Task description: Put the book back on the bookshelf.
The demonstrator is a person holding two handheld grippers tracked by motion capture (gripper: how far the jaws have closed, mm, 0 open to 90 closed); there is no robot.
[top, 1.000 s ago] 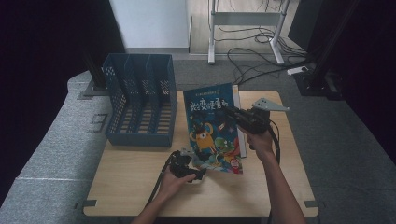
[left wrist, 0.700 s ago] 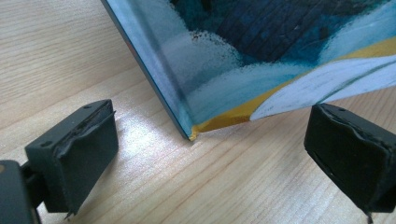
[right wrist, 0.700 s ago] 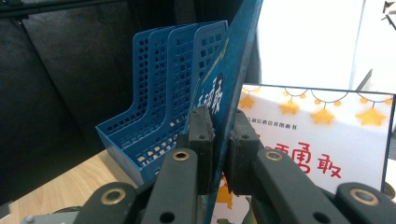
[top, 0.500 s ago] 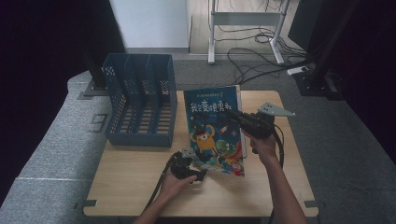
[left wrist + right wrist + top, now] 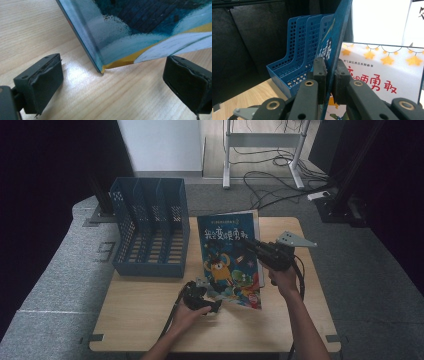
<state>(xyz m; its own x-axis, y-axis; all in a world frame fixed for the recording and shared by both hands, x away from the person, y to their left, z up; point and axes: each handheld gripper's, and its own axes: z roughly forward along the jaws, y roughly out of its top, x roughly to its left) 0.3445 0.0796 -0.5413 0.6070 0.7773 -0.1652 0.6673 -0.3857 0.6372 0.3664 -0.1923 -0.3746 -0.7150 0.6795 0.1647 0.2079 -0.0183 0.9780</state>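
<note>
Right gripper view showing right claw [image 5: 329,68] pinching the blue book [image 5: 334,32] by its edge, tilting it up off the desk [image 5: 145,310]. Keeping left claw [image 5: 112,82] spread around the lower corner, steering toward the file rack [image 5: 150,232].

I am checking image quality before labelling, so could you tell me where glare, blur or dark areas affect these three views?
High view: the wooden table is evenly lit, the surroundings nearly black. Left gripper view: a bright sheen on the wood beside the blue book, whose near cover is soft. Right gripper view: the white background is blown out and the close fingers slightly blurred.
</note>
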